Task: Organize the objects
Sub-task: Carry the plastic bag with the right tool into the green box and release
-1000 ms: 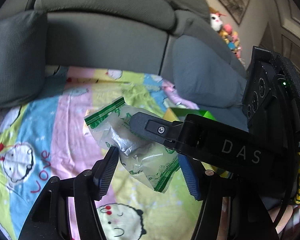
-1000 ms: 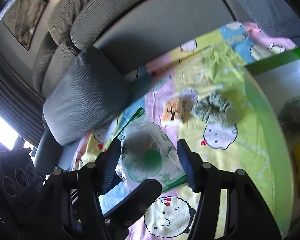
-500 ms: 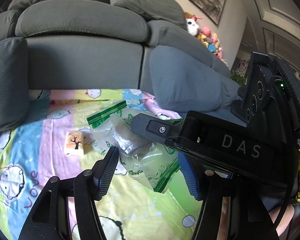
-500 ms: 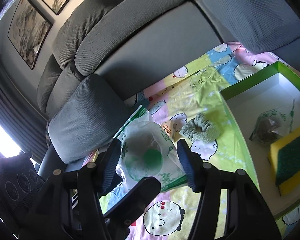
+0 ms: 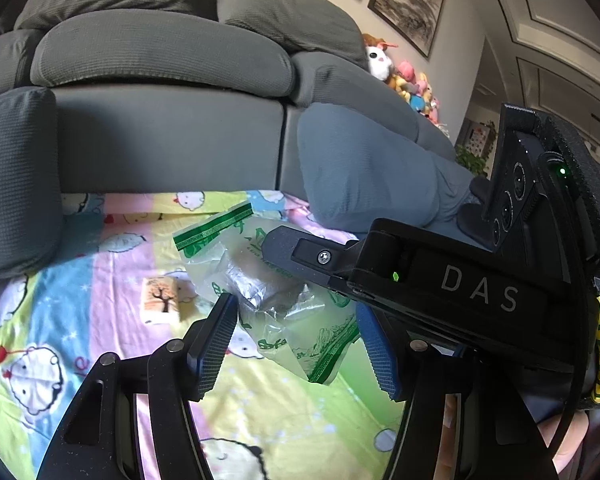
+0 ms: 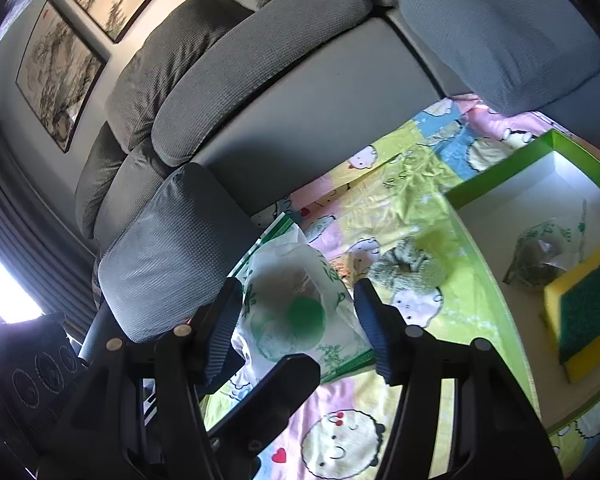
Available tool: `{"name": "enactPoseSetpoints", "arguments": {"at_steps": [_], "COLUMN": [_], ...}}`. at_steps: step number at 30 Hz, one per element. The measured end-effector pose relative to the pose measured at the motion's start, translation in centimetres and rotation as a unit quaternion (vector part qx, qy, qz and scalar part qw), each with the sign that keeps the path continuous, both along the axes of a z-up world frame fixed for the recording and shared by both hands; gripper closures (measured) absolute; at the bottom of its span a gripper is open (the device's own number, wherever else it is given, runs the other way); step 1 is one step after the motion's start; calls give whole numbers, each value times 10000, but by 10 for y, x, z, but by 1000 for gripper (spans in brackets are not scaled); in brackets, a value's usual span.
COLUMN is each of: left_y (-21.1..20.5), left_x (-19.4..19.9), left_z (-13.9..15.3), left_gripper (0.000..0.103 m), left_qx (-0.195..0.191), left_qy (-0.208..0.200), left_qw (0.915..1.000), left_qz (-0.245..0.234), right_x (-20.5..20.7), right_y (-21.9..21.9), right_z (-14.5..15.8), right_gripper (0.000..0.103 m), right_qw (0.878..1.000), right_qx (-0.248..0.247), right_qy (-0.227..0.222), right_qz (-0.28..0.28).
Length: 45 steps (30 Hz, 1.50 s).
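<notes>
Between the pads of the left claw (image 5: pixel 296 308): bag (image 5: pixel 272 304), clear with green print and a green seal strip, a silvery wad inside, clamped on both sides and hanging clear of the blanket (image 5: pixel 112 248). Crossing over it from the right, one black finger of the right claw (image 6: pixel 296 286), likewise clamped on the same bag, pads pressed to its puffed sides in the right wrist view, with a finger of the left claw poking up from below. Just beyond on the blanket, lying flat: small card (image 5: pixel 160 300) with a tree picture, and near it a green scrunchie (image 6: pixel 408 268). Right of the scrunchie, resting on the blanket: green-rimmed box (image 6: pixel 500 188), white inside, holding a second bag (image 6: pixel 544 256) and, touching it, a yellow-and-green sponge (image 6: pixel 584 312). Behind the blanket: grey sofa (image 5: pixel 160 136), with a cushion (image 5: pixel 364 168) leaning against it at the right. Farther off, at the sofa's end: heap of plush toys (image 5: pixel 404 80). On the wall above: framed pictures (image 5: pixel 408 4).
</notes>
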<state>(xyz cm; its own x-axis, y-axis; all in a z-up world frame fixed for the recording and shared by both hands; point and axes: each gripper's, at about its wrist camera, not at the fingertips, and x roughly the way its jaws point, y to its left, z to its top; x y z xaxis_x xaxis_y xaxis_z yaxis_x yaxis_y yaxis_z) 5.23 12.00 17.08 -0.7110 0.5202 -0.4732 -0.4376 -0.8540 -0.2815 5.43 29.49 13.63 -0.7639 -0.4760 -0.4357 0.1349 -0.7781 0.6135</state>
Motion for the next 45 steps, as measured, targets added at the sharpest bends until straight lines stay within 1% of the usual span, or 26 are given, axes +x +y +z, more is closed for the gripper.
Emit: {"name": "enactPoseSetpoints", "arguments": {"at_steps": [5, 10, 20, 24, 30, 35, 37, 40, 43, 45], "left_y": [-23, -41, -61, -69, -90, -111, -115, -113, -96, -85], "left_x": [-5, -5, -4, -4, -8, -12, -11, -5, -2, -2], "left_z": [-2, -5, -6, -6, -8, -11, -11, -11, -12, -12], "left_gripper": [40, 40, 40, 40, 40, 40, 40, 40, 40, 40], "left_qx": [108, 241, 545, 637, 822, 1002, 966, 753, 428, 348], "left_qy": [-3, -46, -154, -181, -298, -451, -458, -410, -372, -359], "left_qw": [9999, 9997, 9984, 9978, 9961, 9928, 9924, 9934, 9949, 9957], "left_qz": [50, 81, -42, -21, 125, 468, 611, 766, 834, 778], "right_x": [-7, -10, -4, -3, -10, -23, -25, -23, -23, -23], "right_y": [-20, -40, -63, -68, -89, -110, -116, -123, -116, -103], "right_z": [1, 4, 12, 14, 18, 20, 21, 20, 13, 7], "right_gripper": [46, 46, 46, 46, 46, 46, 46, 46, 46, 46], "right_qw": [10000, 9997, 9986, 9984, 9971, 9957, 9947, 9920, 9921, 9932], "right_qx": [39, 208, 510, 552, 715, 762, 784, 828, 654, 488], "right_qy": [-3, -17, 60, 86, 128, 154, 196, 306, 244, 137], "right_qz": [50, 113, 97, 64, 228, 498, 642, 905, 1041, 1045]}}
